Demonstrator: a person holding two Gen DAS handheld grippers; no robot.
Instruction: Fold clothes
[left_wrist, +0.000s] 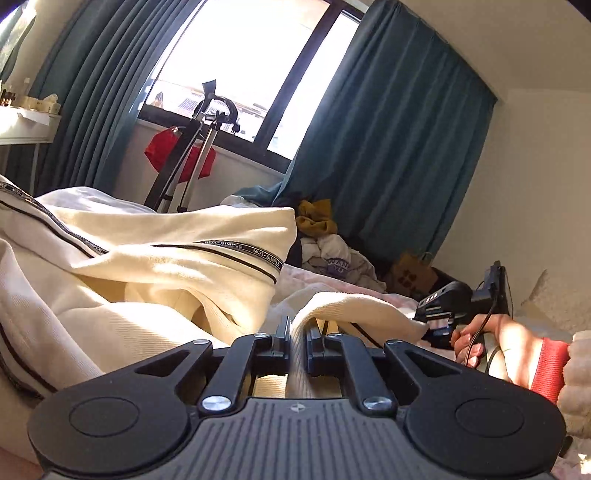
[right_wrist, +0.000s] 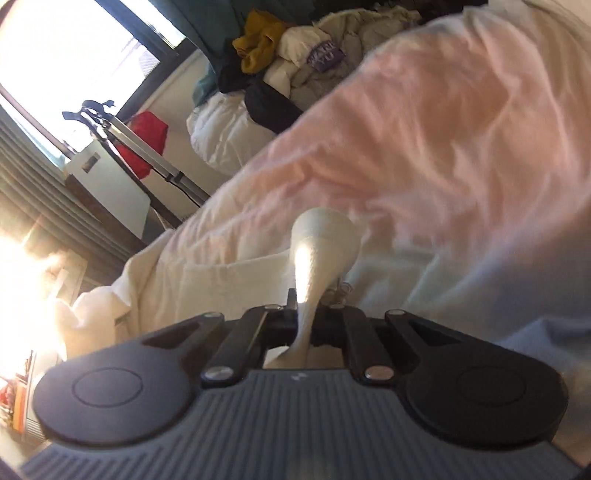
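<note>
Bed (right_wrist: 424, 140): pale pink crinkled cover, sunlit. Teal curtains (left_wrist: 388, 129) flank window at 12 o'clock. Clothes pile (left_wrist: 328, 251), mustard and white, at 1 o'clock. Garment (left_wrist: 147, 266): cream ribbed knit, black lettered stripe, rumpled on bed at 10 o'clock. Left gripper (left_wrist: 296, 332): fingers pinch its hem. Right gripper (right_wrist: 306, 314): fingers clamp a bunched cream fold.

Pink bedding (right_wrist: 424, 122) motion-blurred; cream garment (left_wrist: 110, 302) cut off at left edge.
</note>
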